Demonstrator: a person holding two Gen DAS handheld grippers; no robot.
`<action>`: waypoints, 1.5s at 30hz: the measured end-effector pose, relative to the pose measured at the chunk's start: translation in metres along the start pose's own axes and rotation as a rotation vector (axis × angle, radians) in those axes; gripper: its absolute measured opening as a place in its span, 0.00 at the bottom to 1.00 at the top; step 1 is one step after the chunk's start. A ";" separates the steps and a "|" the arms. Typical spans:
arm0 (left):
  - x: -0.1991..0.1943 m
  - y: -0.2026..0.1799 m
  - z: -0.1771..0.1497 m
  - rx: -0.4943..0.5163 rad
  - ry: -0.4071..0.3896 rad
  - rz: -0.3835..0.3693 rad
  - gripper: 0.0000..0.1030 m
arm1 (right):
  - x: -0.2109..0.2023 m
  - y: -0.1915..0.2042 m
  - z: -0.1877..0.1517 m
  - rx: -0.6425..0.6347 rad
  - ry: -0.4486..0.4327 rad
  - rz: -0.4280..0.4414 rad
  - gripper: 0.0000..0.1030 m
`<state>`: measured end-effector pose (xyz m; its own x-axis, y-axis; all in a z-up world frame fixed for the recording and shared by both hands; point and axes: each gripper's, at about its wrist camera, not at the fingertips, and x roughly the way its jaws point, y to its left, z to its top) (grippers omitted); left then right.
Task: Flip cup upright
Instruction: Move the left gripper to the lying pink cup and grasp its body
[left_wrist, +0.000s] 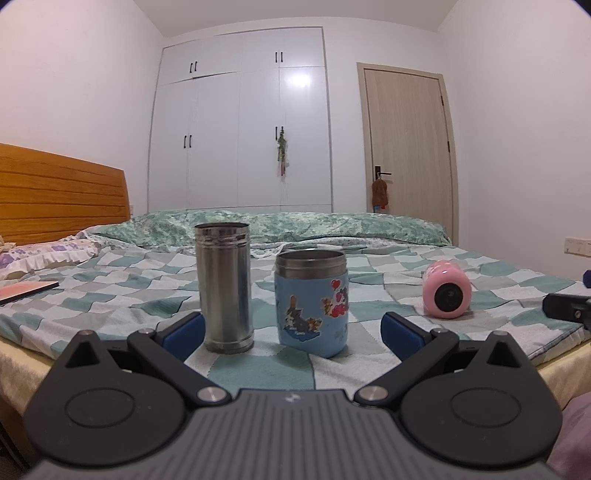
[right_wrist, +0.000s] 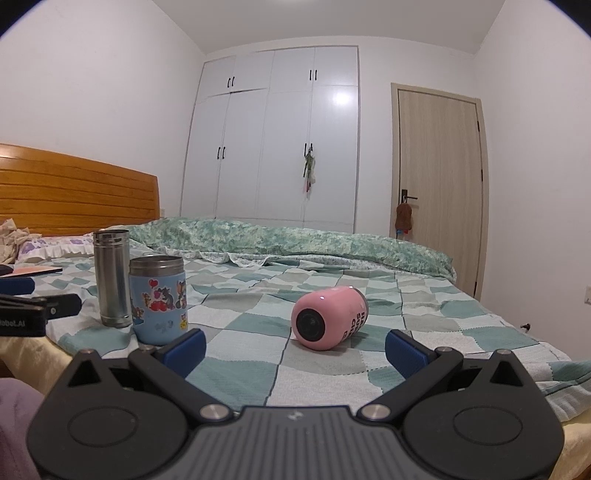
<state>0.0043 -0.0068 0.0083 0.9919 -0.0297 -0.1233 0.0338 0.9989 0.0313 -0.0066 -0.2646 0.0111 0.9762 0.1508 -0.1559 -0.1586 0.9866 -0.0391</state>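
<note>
- We see a bed (left_wrist: 110, 295) with a checked teal and white cover filling the near scene, a wooden headboard (left_wrist: 59, 195) at far left, and a white wardrobe (left_wrist: 240, 122) and a pale door (left_wrist: 406, 147) on the far wall.
- Our left gripper (left_wrist: 291, 330) hangs at the bed's near edge, its blue fingers (left_wrist: 184, 330) wide apart and holding nothing.
- Our right gripper (right_wrist: 295, 349) sits likewise, fingers (right_wrist: 406, 352) spread apart (nothing between them but the cover).
- A tall steel cup (left_wrist: 225, 288) stands upright, near left.
- Just beside it on the right stands a blue cartoon cup (left_wrist: 312, 302), upright too.
- The pink cup (right_wrist: 327, 317) lies on its side on the cover, well right of the other two, its dark round end facing us, ahead of the right gripper.
</note>
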 end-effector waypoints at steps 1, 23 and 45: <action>0.001 0.000 0.001 -0.002 0.000 -0.010 1.00 | 0.000 -0.001 0.001 0.001 0.002 0.000 1.00; 0.128 -0.087 0.058 0.121 0.074 -0.303 1.00 | 0.076 -0.080 0.045 0.029 0.051 -0.118 1.00; 0.313 -0.143 0.077 0.210 0.416 -0.579 1.00 | 0.187 -0.167 0.049 0.119 0.260 -0.189 1.00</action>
<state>0.3198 -0.1618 0.0415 0.6813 -0.4922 -0.5418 0.6012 0.7985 0.0307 0.2095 -0.3976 0.0373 0.9138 -0.0415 -0.4039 0.0548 0.9983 0.0216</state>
